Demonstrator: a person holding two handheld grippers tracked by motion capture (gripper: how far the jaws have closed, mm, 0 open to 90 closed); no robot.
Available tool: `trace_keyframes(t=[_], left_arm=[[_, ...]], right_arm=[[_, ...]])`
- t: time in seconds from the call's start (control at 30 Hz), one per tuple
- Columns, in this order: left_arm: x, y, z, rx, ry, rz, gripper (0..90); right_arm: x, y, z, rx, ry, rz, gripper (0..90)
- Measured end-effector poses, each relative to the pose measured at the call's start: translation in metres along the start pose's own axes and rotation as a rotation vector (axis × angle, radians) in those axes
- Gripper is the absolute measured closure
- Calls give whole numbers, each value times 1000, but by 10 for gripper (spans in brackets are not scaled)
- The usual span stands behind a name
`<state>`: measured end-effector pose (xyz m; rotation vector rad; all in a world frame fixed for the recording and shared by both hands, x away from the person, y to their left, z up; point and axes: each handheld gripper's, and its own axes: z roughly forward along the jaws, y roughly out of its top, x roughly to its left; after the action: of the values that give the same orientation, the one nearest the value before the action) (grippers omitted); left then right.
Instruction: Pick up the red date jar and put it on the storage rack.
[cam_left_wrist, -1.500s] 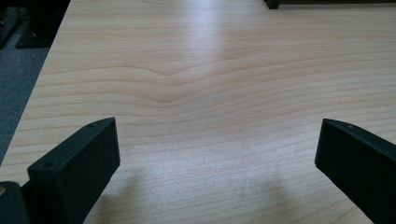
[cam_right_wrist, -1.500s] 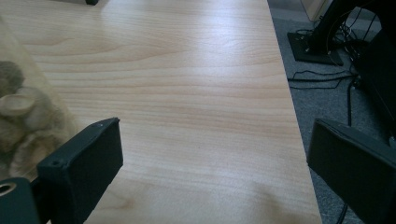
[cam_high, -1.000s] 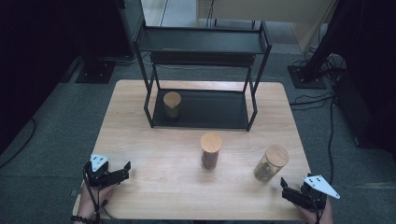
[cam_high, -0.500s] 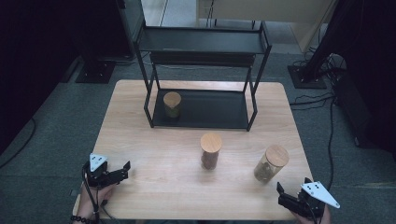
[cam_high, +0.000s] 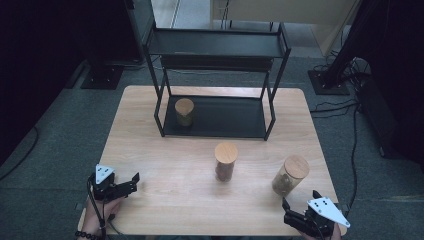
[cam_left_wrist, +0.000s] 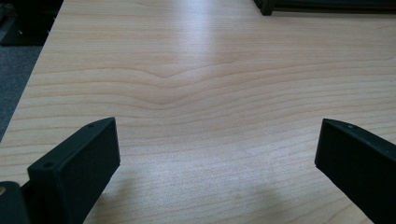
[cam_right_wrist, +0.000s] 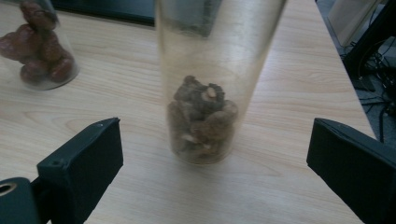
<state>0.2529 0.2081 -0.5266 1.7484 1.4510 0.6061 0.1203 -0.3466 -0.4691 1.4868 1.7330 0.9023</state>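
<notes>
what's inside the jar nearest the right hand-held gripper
The jar holds a small heap of dark brown lumpy pieces at its bottom; the rest of the clear tube looks empty. A wooden lid caps it. What the pieces are cannot be told.

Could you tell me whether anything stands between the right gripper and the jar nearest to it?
Nothing visible does. The right gripper is open and faces the jar across bare table; the other jar stands off to one side.
</notes>
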Motion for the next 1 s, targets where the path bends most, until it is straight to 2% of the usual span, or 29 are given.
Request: trace_keyframes(t=[0.27, 0.63, 1.0], left_arm=[[0, 0, 0, 3, 4, 0, 1], [0, 0, 0, -1, 7, 2, 1], [-1, 0, 1, 4, 3, 5, 1]], right_arm=[[12, -4, 2, 1, 27, 11, 34], [29, -7, 4, 2, 59, -3, 34], [48, -3, 9, -10, 97, -16, 34]])
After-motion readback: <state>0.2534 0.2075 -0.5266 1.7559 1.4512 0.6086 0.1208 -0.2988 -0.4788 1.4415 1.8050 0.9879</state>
